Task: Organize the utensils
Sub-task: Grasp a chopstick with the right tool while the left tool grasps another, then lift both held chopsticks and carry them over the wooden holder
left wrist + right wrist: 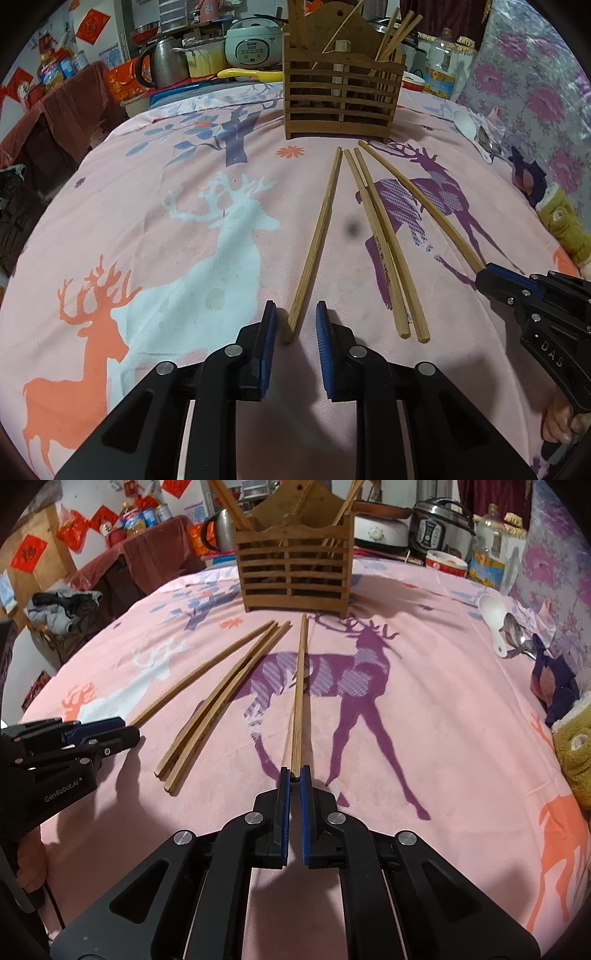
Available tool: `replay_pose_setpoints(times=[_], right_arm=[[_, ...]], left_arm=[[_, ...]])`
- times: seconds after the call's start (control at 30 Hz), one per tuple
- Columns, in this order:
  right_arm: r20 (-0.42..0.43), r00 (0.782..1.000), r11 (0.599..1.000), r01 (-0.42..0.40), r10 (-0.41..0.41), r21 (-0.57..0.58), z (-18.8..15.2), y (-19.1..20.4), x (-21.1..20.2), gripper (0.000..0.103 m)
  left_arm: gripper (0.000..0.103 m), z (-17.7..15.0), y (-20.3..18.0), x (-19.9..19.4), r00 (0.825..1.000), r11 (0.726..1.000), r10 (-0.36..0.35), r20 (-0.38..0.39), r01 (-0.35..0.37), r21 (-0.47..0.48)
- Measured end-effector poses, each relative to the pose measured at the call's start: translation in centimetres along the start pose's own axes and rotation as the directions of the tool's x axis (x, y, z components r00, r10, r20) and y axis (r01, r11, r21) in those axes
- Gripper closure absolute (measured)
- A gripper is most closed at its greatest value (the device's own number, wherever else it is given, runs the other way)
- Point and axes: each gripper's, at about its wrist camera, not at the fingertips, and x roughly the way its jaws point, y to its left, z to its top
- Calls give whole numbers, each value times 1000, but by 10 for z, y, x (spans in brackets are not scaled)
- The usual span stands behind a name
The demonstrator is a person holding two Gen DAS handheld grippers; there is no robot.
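Note:
Several wooden chopsticks lie on the pink deer-print cloth in front of a slatted wooden utensil holder [341,99], which also shows in the right wrist view [295,579]. My left gripper [295,317] is open, its fingers on either side of the near end of the leftmost chopstick [317,240]. My right gripper [294,775] is shut on the near end of the rightmost chopstick [300,686]; it shows at the right of the left wrist view [484,277]. Two chopsticks [376,236] lie together between them. The holder has several chopsticks standing in it.
A white spoon [493,616] and a metal spoon [517,635] lie at the far right of the cloth. A rice cooker [255,40], kettle [162,61], oil bottle [441,66] and bowl stand behind the holder. A plush toy [576,760] sits at the right edge.

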Motion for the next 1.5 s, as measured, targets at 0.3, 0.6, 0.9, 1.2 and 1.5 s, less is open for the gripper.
replay_pose_setpoints(times=[0.3, 0.6, 0.9, 1.2, 1.5], right_arm=[[57, 998, 999, -14, 11, 46, 5, -10, -11, 97], [86, 996, 998, -13, 8, 69, 7, -16, -15, 97], [91, 996, 996, -20, 12, 88, 8, -21, -16, 97], [209, 978, 991, -25, -3, 129, 12, -25, -48, 97], [323, 946, 995, -12, -19, 94, 51, -20, -103, 97]], left_arm=[[78, 0, -1, -1, 1000, 1000, -1, -3, 1, 7], [97, 1, 11, -11, 994, 993, -104, 26, 105, -53], [97, 4, 19, -20, 987, 984, -144, 69, 150, -95], [98, 17, 15, -56, 984, 989, -114, 134, 126, -82], [98, 70, 7, -106, 972, 993, -97, 214, 110, -48]])
